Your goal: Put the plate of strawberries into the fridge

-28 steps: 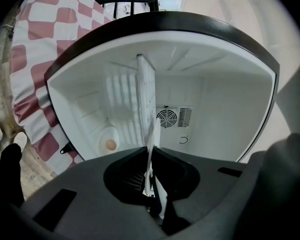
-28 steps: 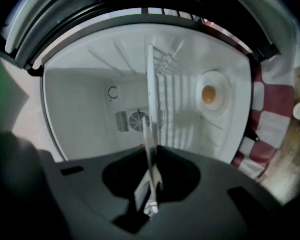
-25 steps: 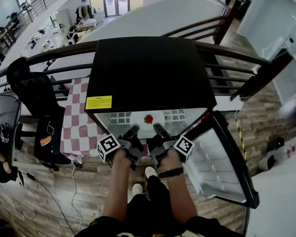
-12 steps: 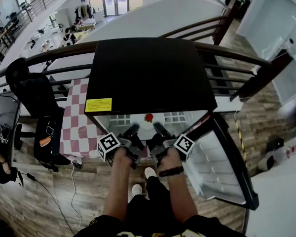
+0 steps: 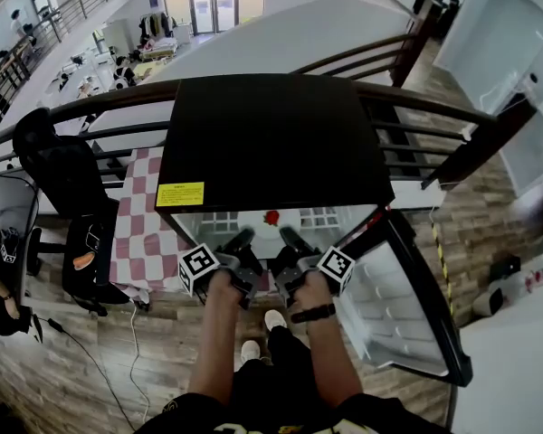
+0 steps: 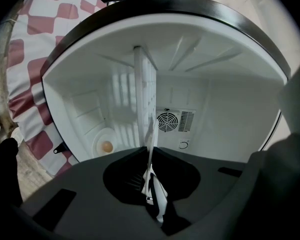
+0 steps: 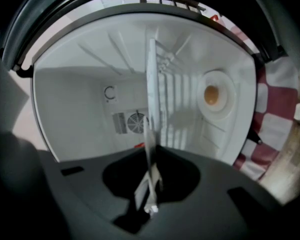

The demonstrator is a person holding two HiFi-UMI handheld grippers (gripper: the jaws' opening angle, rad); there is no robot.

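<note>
Nearest me, the left hand (image 5: 223, 284) and right hand (image 5: 313, 287) each carry a gripper, side by side and pointing at the open fridge (image 5: 271, 134). The left gripper (image 5: 246, 239) has its jaws drawn narrow onto the near rim of the white plate (image 5: 270, 233); in its own view I see that rim edge-on, pinched between the jaws. The right gripper (image 5: 286, 237) is likewise closed thin on the same rim, just beside the left. The plate sits level at the mouth of the fridge, with one strawberry (image 5: 271, 216) on its far part, under the black top's front edge. I cannot tell whether it touches the wire shelf (image 6: 145, 99). Beyond it, the back wall bears a fan grille (image 6: 166, 120) and a side wall a round lamp (image 6: 106, 146). The door (image 5: 407, 306) stands open at right; a checked cloth (image 5: 140, 215) lies left of the fridge.
</note>
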